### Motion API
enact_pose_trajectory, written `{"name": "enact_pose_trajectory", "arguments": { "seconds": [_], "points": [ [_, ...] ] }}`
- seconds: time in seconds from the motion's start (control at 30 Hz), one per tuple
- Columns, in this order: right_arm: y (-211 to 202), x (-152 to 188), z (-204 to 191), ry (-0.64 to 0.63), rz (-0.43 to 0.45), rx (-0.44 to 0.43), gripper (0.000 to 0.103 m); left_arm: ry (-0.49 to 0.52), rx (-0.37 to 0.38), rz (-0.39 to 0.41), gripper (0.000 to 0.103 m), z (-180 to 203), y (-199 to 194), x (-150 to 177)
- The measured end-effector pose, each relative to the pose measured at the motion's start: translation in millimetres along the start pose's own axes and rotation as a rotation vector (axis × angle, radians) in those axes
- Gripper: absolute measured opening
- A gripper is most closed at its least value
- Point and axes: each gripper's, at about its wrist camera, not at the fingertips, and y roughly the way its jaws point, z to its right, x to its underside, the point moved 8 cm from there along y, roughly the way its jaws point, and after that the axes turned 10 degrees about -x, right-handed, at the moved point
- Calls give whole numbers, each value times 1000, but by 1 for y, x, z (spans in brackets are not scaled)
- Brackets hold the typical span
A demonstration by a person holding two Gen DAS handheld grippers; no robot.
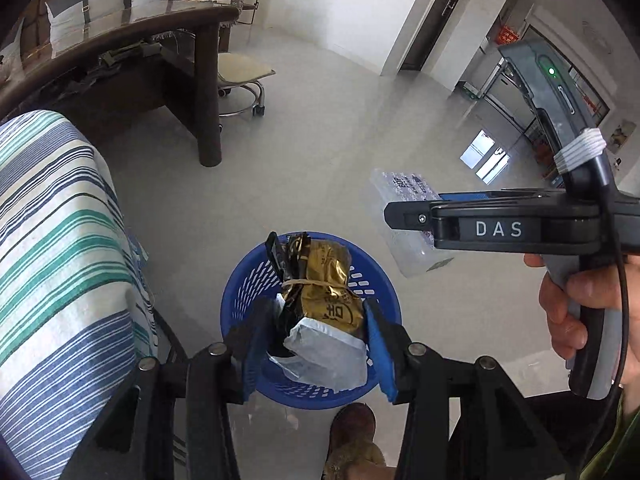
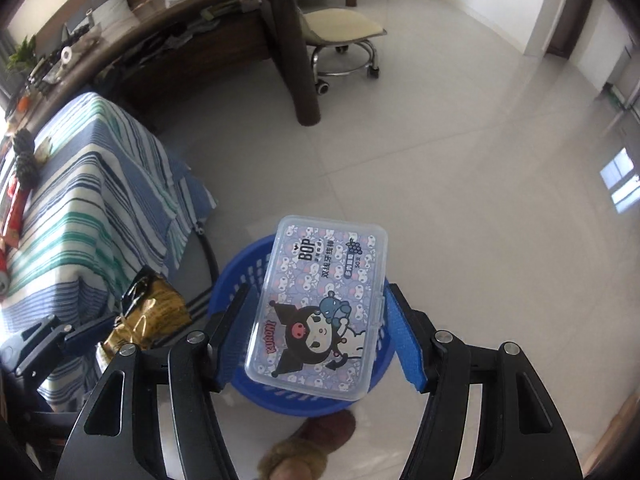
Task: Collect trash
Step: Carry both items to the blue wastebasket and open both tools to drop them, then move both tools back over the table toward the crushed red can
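A blue plastic waste basket stands on the floor; it also shows in the right wrist view. My left gripper is shut on a gold and black foil packet with a white wrapper, held right above the basket. My right gripper is shut on a clear plastic floss-pick box with a cartoon print, also above the basket. The box and right gripper show at the right of the left wrist view. The packet shows at the left of the right wrist view.
A low table under a striped blue-green cloth stands left of the basket, with small items on it. A dark wooden desk and a rolling stool are farther back. A slippered foot is just near the basket.
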Motion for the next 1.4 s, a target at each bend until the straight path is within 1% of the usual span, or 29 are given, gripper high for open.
{"name": "enact_pose_trajectory", "arguments": {
  "seconds": [0.07,0.13,0.2,0.23,0.3,0.37,0.43,0.5,0.53,0.57,0.63,0.7,0.83,0.97,1.07,1.17,1.27,1.4],
  "points": [
    [2,0,4,16,2,-24,68,-6,-6,2,66,1,14,-3],
    [0,-2,9,38,14,-30,73,-28,-12,-12,66,1,26,-6],
    [-11,-5,11,50,48,-29,73,-60,-12,-17,66,-2,26,-7],
    [-19,-8,12,51,74,-22,73,-76,-6,-3,66,-4,20,-8],
    [-38,-15,9,40,143,-8,76,-95,4,35,66,-10,-4,-9],
    [-59,-25,3,18,229,-18,80,-98,3,84,66,-15,-34,-11],
    [-82,-33,-12,-11,320,-28,83,-90,6,144,66,-18,-71,-12],
    [-105,-34,-29,-45,405,-37,87,-72,-8,201,67,-24,-106,-8],
    [-114,-35,-40,-63,443,-43,89,-67,-20,224,68,-28,-121,-4],
    [-124,-34,-52,-83,478,-51,89,-70,-33,244,72,-33,-135,2],
    [-135,-31,-79,-129,526,-72,91,-99,-49,254,73,-48,-155,17],
    [-138,-29,-108,-179,551,-99,91,-136,-62,246,73,-69,-163,36],
    [-122,-14,-174,-314,540,-150,91,-217,-170,216,73,-123,-176,89],
    [-90,14,-240,-446,464,-192,91,-262,-294,181,73,-180,-189,138],
    [-63,36,-282,-519,395,-228,91,-310,-360,186,73,-221,-210,166],
    [-39,66,-319,-587,331,-255,91,-380,-432,204,73,-265,-230,186],
    [-18,82,-350,-643,287,-267,91,-467,-499,211,73,-304,-244,202],
    [1,94,-383,-677,248,-293,92,-548,-556,194,73,-334,-252,216]
  ]
}}
